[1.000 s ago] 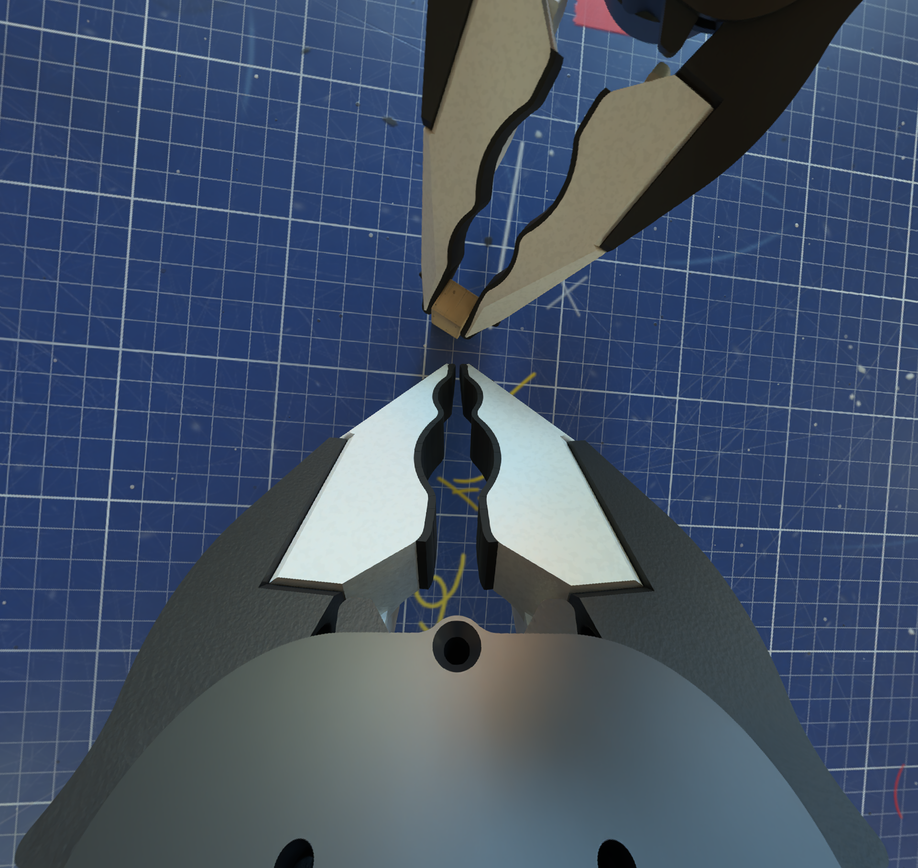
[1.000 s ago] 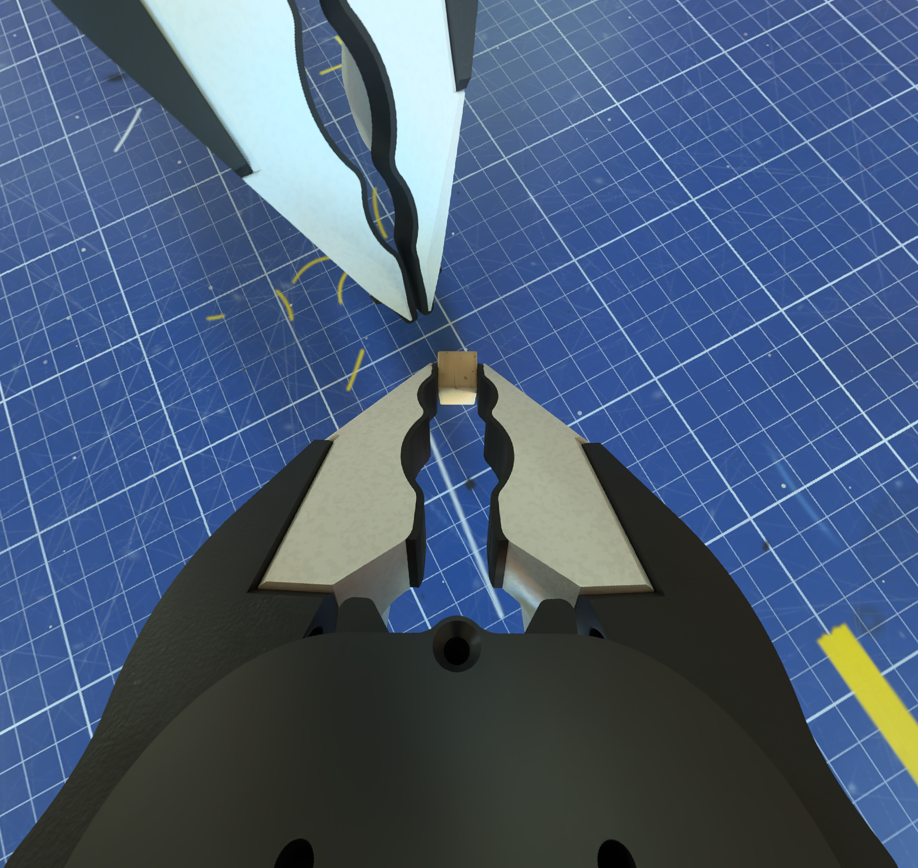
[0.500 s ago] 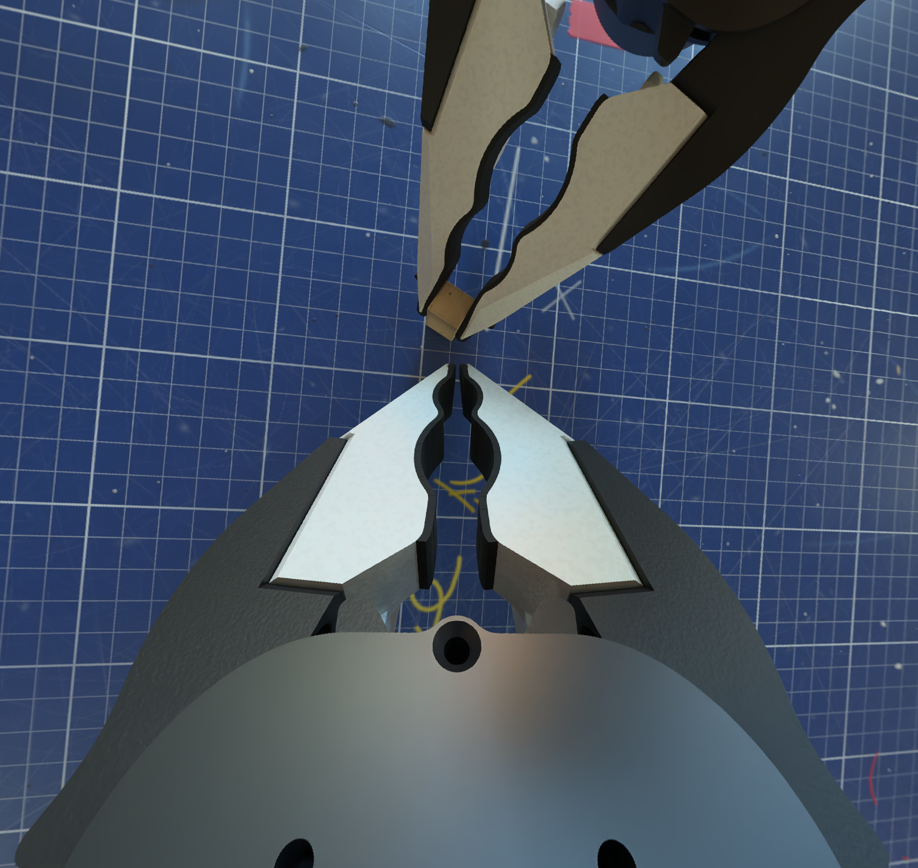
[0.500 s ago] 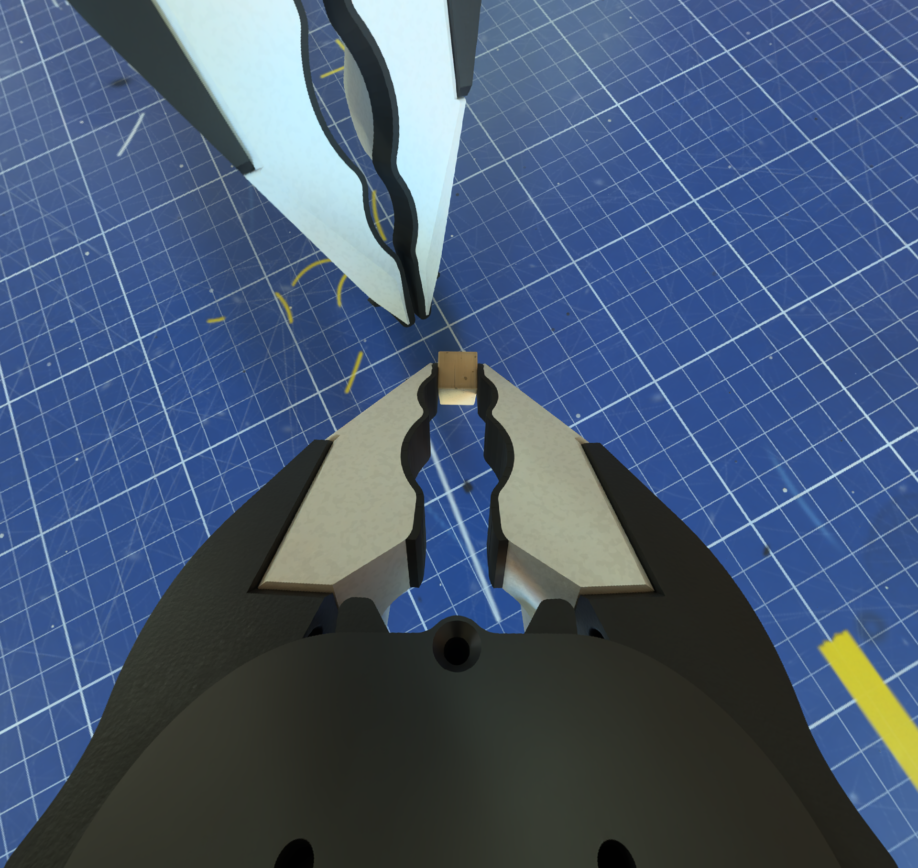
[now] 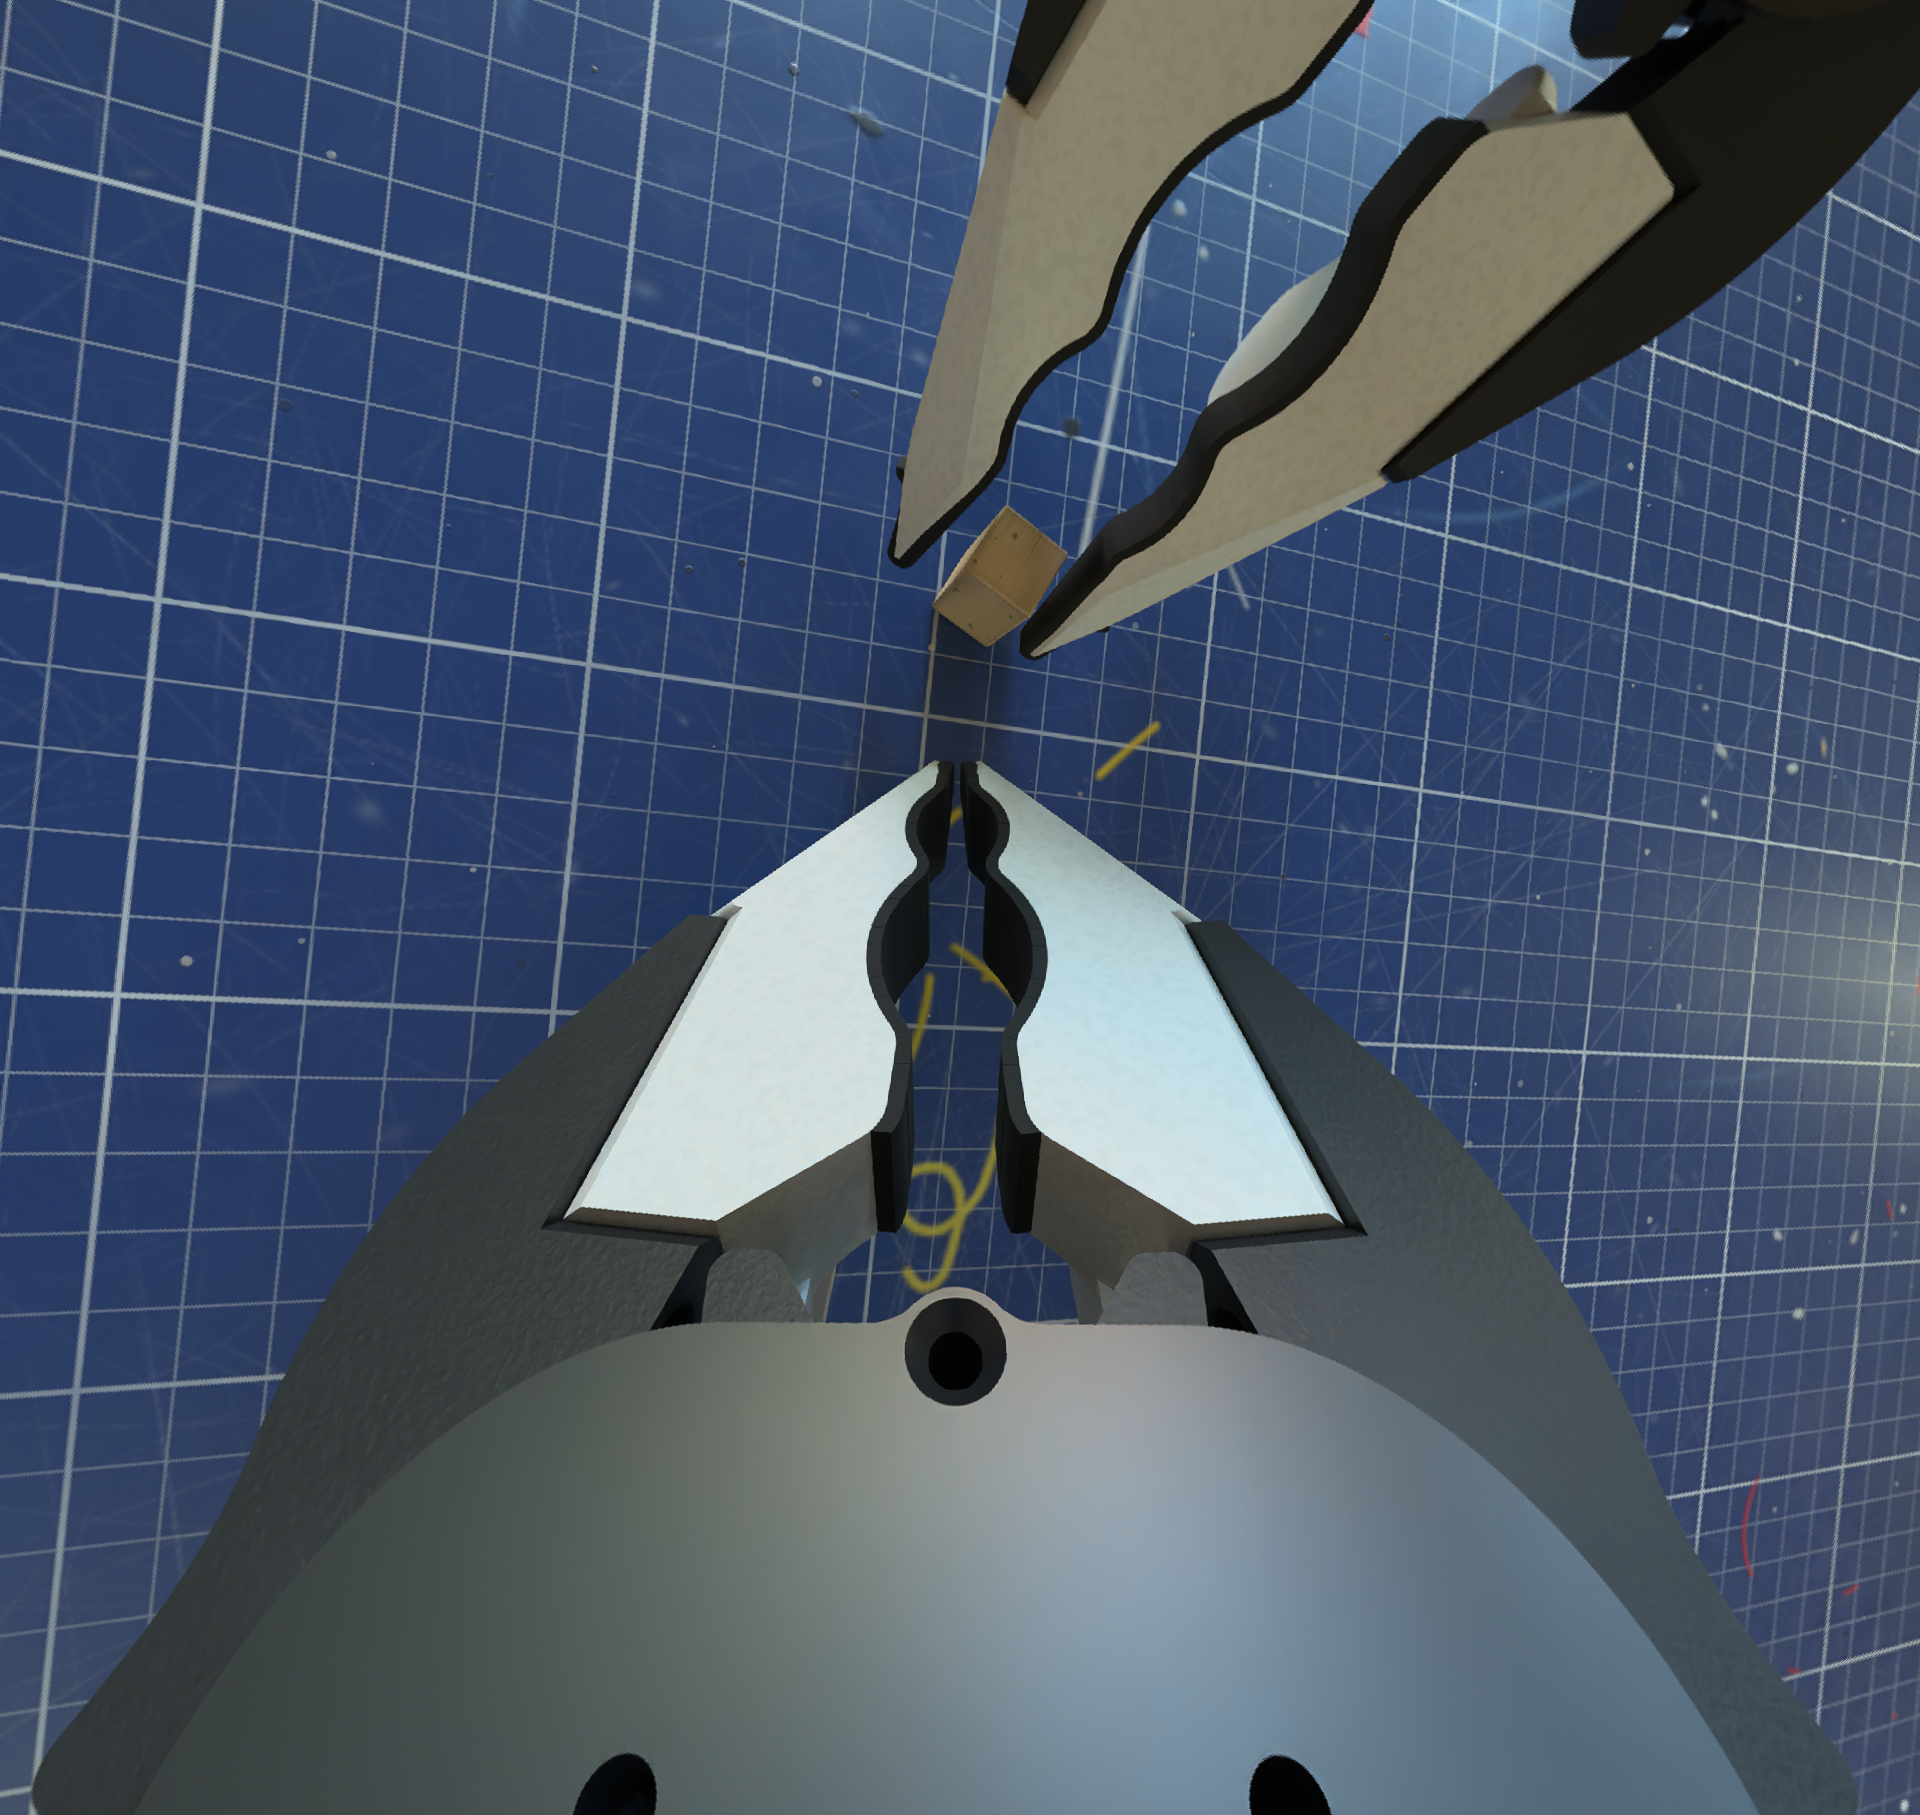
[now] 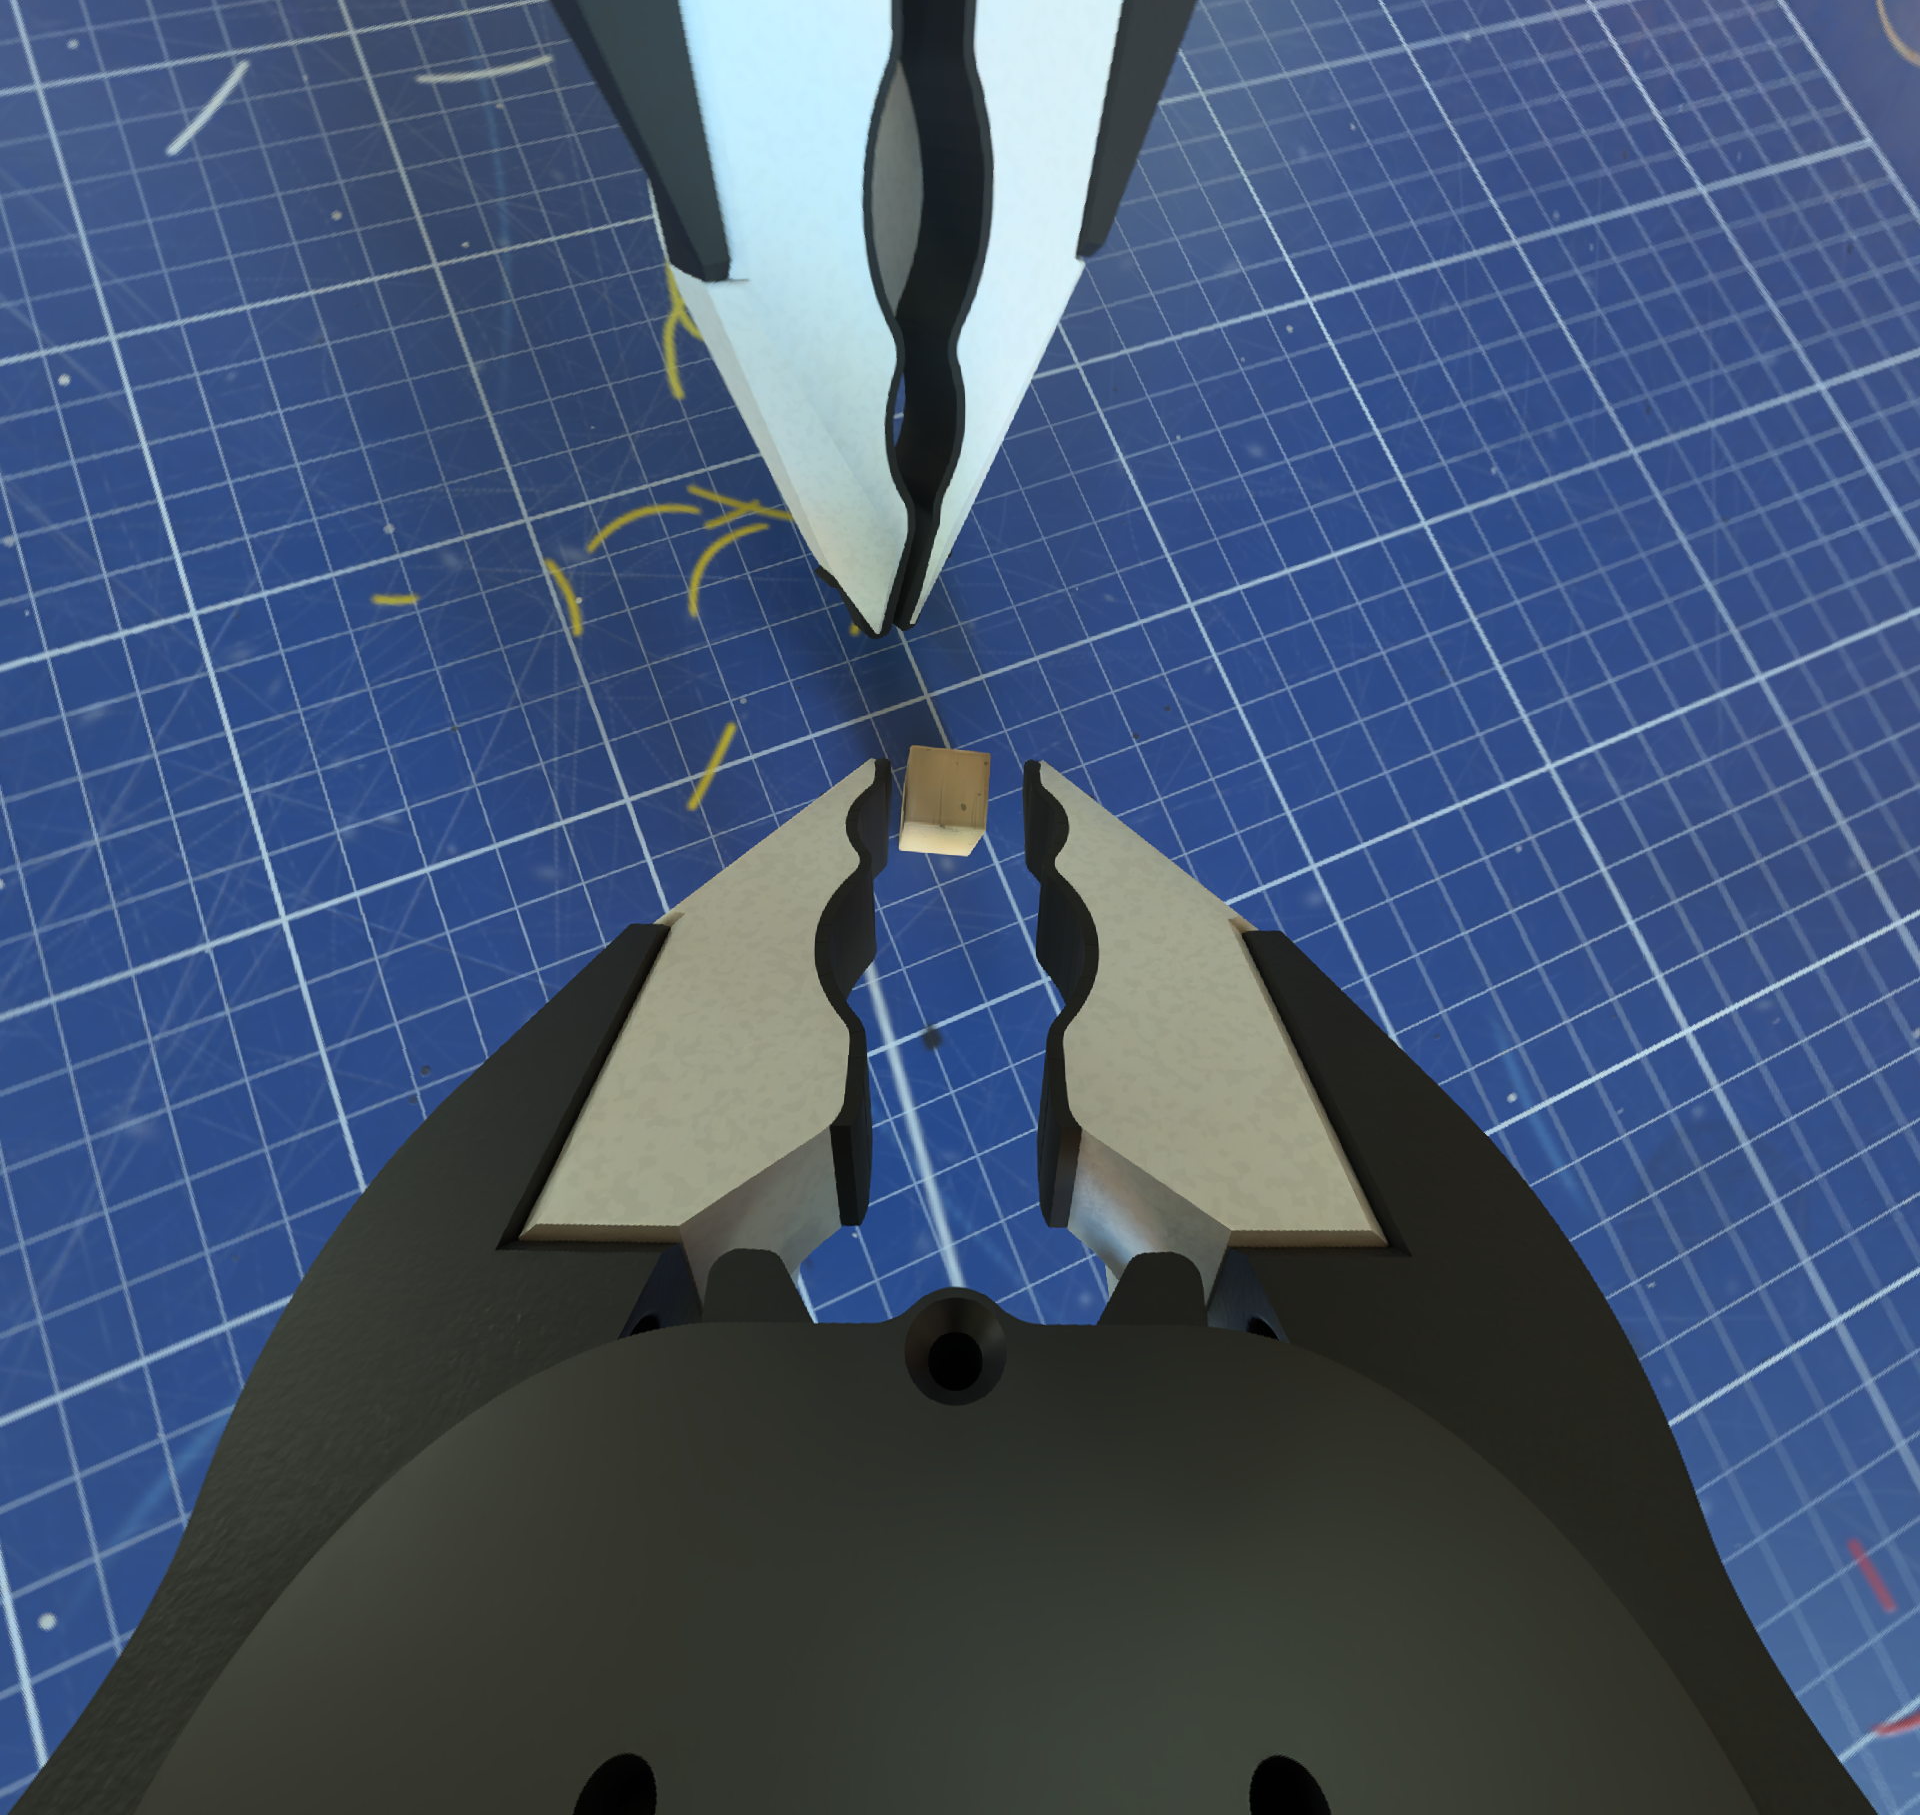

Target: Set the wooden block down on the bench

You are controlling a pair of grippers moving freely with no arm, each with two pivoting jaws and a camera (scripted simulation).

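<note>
The small wooden block [image 6: 943, 799] sits loose between the fingertips of my right gripper [image 6: 956, 778], with a gap on each side. I cannot tell whether it rests on the blue grid mat of the bench [image 6: 1455, 622]. The right gripper, with tan fingers and a black body, is open. In the left wrist view the block [image 5: 1000, 576] looks tilted between the right gripper's [image 5: 971, 599] spread tips. My left gripper [image 5: 954, 768], with white fingers and a grey body, is shut and empty, its tips a short way from the block. It points down at the mat in the right wrist view [image 6: 896, 622].
The mat [image 5: 416, 622] fills both views and bears yellow pen marks [image 6: 665, 529] near the left gripper's tips, white scratches [image 6: 208, 108] at the far left and small red marks [image 6: 1870, 1573] at the lower right.
My right gripper has opened and let go of the wooden block, which now sits free and tilted between its tips. My left gripper stays shut.
</note>
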